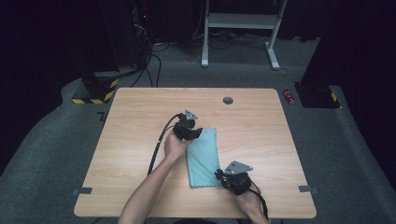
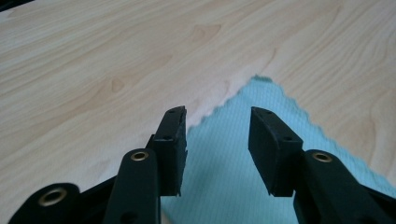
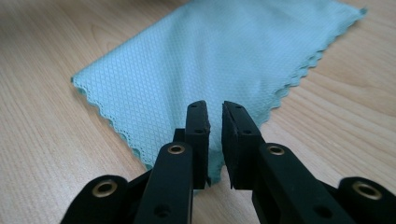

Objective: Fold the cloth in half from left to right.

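Note:
A teal cloth (image 1: 203, 158) with scalloped edges lies flat as a narrow rectangle in the middle of the wooden table (image 1: 135, 121). My left gripper (image 1: 198, 133) sits low at the cloth's far left corner. In the left gripper view its jaws stand wide open (image 2: 217, 116), with the cloth (image 2: 224, 177) on the table between and below them. My right gripper (image 1: 218, 175) is at the cloth's near right corner. In the right gripper view its jaws (image 3: 215, 109) are almost together, a narrow gap still between them, over the corner of the cloth (image 3: 210, 56).
A round grey cable cap (image 1: 228, 100) sits in the tabletop near the far edge. A black cable (image 1: 156, 149) trails from the left gripper across the table. Beyond the table are a white desk frame (image 1: 238, 21) and a red can (image 1: 288, 96) on the carpet.

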Available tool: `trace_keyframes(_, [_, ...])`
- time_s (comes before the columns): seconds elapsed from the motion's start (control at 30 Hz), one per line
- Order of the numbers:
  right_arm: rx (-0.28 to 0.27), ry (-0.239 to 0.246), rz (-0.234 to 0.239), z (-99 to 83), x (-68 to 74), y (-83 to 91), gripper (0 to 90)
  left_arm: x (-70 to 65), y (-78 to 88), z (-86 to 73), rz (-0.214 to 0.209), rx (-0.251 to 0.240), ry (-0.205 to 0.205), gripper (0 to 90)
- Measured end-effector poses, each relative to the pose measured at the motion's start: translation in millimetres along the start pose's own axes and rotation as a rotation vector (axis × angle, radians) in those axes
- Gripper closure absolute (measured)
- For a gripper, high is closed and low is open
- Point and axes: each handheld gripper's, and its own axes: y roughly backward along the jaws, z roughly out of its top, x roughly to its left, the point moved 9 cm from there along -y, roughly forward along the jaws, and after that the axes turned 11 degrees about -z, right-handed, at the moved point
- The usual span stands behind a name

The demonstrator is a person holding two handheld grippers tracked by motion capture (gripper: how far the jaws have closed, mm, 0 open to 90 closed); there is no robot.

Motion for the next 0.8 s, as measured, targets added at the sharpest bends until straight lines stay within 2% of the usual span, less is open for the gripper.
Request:
trace_keyframes(0.1, [0.034,0.026,-0.018,-4.5,-2.5,-5.1,80.9,-6.1,10.6,-16.3,0.002,0.008,-0.024,54.9])
trace_keyframes(0.27, [0.061,0.015,-0.045,-12.2,-14.5,-3.6,78.7,-17.0,26.8,-44.6,0.010,0.032,-0.048,54.0])
trace_keyframes(0.37, [0.061,0.003,-0.061,-14.1,-21.3,0.4,77.5,-31.9,40.6,-57.1,-0.027,0.011,-0.031,53.0])
trace_keyframes(0.5, [0.034,0.005,-0.041,-9.6,-18.3,5.7,74.5,-55.3,50.3,-71.9,-0.072,0.011,-0.033,49.3])
trace_keyframes(0.6, [0.049,0.029,-0.030,-11.0,-11.7,5.3,71.8,-71.8,55.1,-83.8,-0.081,0.028,-0.056,46.6])
trace_keyframes(0.7, [0.068,0.041,-0.021,-18.1,-10.7,4.5,69.0,-80.3,59.2,-96.2,-0.086,0.042,-0.053,45.1])
trace_keyframes(0.8, [0.057,0.035,-0.012,-22.1,-13.0,8.1,67.7,-84.3,63.9,-107.6,-0.079,0.058,-0.053,45.1])
